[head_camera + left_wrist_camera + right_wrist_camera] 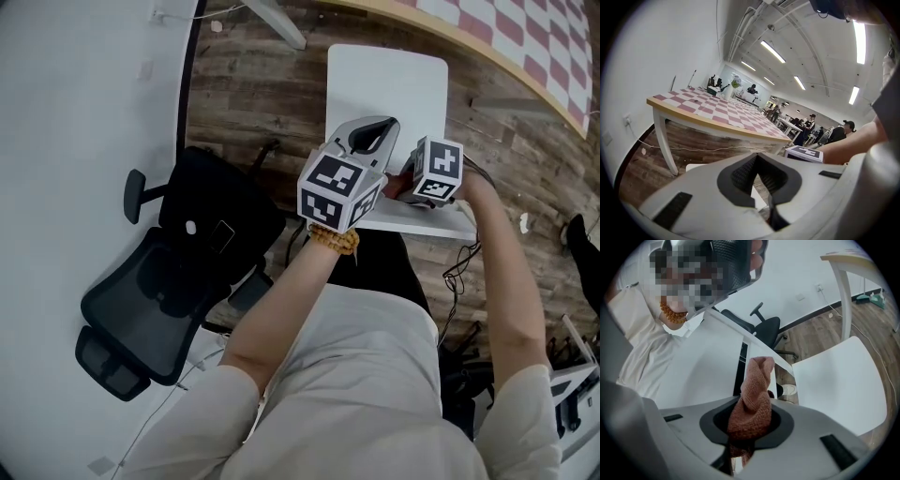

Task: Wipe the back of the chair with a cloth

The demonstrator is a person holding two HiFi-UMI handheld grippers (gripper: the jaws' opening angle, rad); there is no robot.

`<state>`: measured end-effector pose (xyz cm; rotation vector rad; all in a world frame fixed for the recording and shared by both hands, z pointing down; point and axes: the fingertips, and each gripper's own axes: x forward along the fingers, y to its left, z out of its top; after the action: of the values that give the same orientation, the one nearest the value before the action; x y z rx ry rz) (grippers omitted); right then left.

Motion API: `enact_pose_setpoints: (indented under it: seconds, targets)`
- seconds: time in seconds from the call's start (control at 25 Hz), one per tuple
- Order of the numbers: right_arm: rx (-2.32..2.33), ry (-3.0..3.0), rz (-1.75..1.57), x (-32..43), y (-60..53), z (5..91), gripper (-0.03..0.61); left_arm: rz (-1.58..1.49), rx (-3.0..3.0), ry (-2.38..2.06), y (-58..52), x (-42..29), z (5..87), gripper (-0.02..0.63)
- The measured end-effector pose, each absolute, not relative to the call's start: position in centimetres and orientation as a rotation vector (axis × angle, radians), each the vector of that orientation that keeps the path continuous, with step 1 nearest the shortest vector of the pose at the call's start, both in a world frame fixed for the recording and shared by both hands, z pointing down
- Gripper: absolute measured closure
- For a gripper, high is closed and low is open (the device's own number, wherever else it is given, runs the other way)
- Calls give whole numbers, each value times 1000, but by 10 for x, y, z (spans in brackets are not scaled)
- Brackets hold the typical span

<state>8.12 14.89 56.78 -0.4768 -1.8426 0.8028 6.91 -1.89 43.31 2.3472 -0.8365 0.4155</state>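
The white chair stands just in front of me, its seat (386, 84) at the top of the head view and the top edge of its back (417, 220) under my grippers. My right gripper (750, 423) is shut on a rust-pink knitted cloth (753, 394). The cloth's free end stands against the thin upper edge of the chair back (712, 366). In the head view only the right gripper's marker cube (438, 171) shows over that edge. My left gripper (373, 131) hovers over the seat, shut (761, 185), with nothing in it.
A black office chair (178, 272) stands to the left by the white wall. Beyond the white chair is a table with a pink-checked top (717, 112). Cables lie on the wood floor (234, 84). People stand far off in the room.
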Motion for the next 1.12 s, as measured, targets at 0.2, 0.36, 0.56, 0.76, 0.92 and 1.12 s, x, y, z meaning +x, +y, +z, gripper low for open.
enact_pose_setpoints:
  seconds: [0.2,0.36,0.56,0.76,0.92,1.12]
  targets:
    - [-523,-1900,812,76,150,536,495,408,2354,-843,-17,73,423,601]
    - [-519,-1912,795,79,150,520,495,410,2359,-840,-13,76,415,601]
    - [-545,-1941,806,79,153,486,495,410,2370,-842,-9,78,404,601]
    - [-559,-1950,792,82,156,459,495,402,2383,-840,-4,79,394,601]
    - [-545,-1953,781,86,157,456,495,402,2380,-839,-2,81,395,601]
    - [-516,-1955,727,84,154,467,494,409,2379,-825,0,83,400,601]
